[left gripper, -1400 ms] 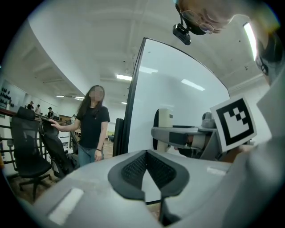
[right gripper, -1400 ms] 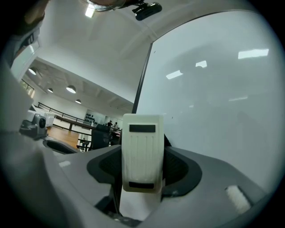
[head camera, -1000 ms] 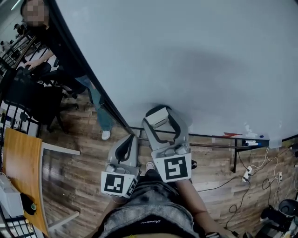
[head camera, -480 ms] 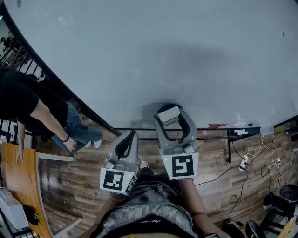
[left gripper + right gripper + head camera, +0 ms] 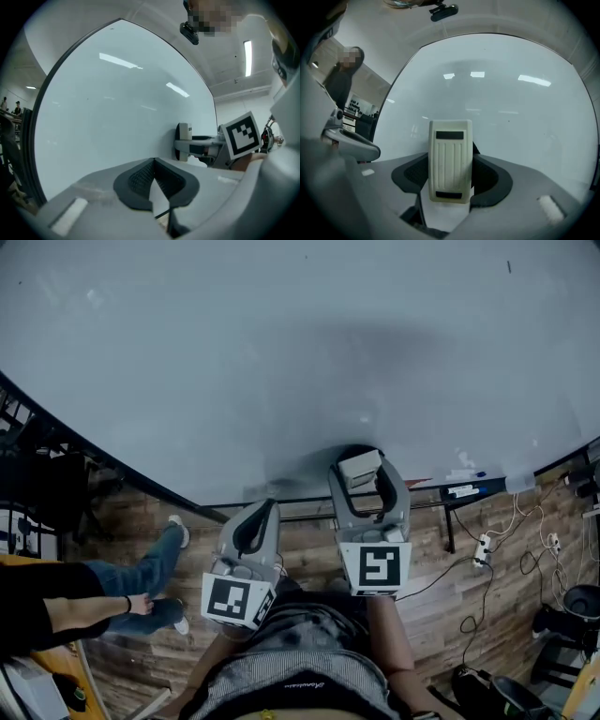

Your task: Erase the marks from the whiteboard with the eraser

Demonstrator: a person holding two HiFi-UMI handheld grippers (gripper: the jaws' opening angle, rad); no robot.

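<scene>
The right gripper [image 5: 364, 468] clamps the eraser [image 5: 450, 161] at lower centre, at the whiteboard [image 5: 281, 352]. The left gripper [image 5: 263, 512], just left of it, has its jaws together, empty.

I have the whiteboard [image 5: 281, 352] across the whole upper frame, flat and open to any sweep. Its tray [image 5: 487, 486] juts out along the lower edge at centre right. A bystander's legs [image 5: 150, 568] crowd the floor at lower left, and a power strip [image 5: 483, 548] lies at lower right. The eraser [image 5: 450, 159] fills my right gripper [image 5: 361, 466] jaws. The left gripper [image 5: 268, 506] jaws leave no gap.
</scene>
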